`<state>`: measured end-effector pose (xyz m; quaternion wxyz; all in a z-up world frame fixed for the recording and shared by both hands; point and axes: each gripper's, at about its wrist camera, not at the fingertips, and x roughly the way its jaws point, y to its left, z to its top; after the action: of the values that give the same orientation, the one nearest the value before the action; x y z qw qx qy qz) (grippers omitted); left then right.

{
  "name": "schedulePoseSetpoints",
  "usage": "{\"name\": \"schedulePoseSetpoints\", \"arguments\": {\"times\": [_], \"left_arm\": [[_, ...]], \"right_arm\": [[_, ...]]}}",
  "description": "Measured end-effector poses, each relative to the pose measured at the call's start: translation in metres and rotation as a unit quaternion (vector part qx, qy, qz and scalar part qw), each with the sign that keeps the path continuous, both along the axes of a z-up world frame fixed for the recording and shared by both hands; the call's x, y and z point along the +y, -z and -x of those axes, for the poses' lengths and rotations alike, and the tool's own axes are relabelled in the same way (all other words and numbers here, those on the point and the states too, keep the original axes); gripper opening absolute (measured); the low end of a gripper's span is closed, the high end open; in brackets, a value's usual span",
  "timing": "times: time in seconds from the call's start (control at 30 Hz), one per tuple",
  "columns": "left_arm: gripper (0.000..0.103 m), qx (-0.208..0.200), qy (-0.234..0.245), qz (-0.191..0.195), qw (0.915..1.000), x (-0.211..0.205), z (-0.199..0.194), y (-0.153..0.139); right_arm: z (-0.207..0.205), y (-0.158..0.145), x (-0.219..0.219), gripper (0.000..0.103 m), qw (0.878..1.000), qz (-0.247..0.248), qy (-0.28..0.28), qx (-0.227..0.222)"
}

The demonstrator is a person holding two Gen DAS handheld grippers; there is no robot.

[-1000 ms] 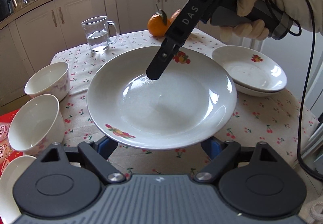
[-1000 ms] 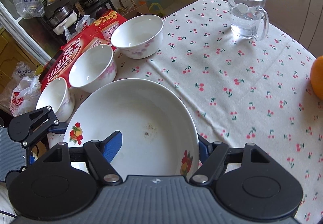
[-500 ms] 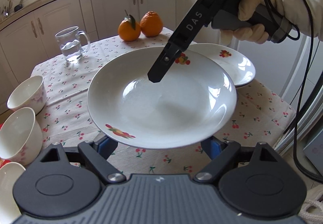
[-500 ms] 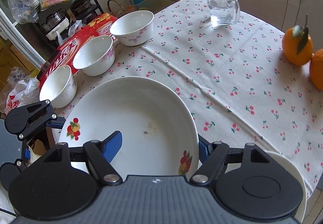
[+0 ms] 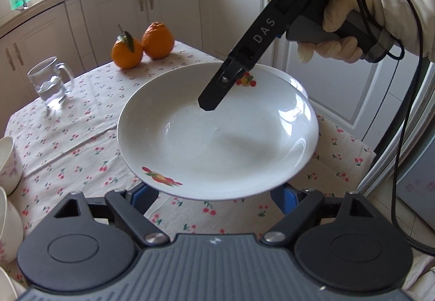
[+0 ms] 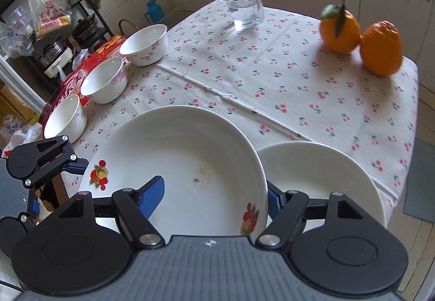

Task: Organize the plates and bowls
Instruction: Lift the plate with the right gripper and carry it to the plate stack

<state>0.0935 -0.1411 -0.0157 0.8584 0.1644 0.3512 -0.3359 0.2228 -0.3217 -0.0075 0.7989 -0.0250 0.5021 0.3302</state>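
Carrying: a shallow white ceramic plate with fruit decals (image 5: pixel 217 135) is held in the air between both hand-held tools, above the cherry-print tablecloth (image 6: pixel 272 83).
Left gripper (image 5: pixel 217 193): its blue pads sit at the plate's near rim; from this view I cannot tell whether they press on it or only support it from below.
Right gripper (image 6: pixel 214 197): clamped on the plate's rim, one blue pad inside the dish, the other outside and below the edge.
Gloved hand (image 5: pixel 339 26): grasps the right tool's handle, beyond the plate as seen from the left gripper.
Destination: a second white plate (image 6: pixel 326 173) rests on the table just right of the right gripper, partly under the carried plate.
Step in hand: judged as transport toward that stack.
Next move: calls for centring over the resting plate, lowering level, then releasing both sides together.
Bowls: three white floral bowls (image 6: pixel 106 81) wait left, unstacked.
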Motion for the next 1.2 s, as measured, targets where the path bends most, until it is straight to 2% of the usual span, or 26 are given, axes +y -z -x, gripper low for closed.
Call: {"name": "schedulePoseSetpoints", "arguments": {"times": [0.4, 1.2], "left_arm": [[0.088, 0.011, 0.041, 0.0, 0.9991, -0.032, -0.017, 0.006], [0.088, 0.028, 0.062, -0.005, 0.9977, -0.057, -0.054, 0.014]], "right_arm": [[0.005, 0.007, -0.046, 0.08, 0.999, -0.004, 0.049, 0.0], [-0.01, 0.036, -0.08, 0.08, 0.996, -0.006, 0.083, 0.017]]}}
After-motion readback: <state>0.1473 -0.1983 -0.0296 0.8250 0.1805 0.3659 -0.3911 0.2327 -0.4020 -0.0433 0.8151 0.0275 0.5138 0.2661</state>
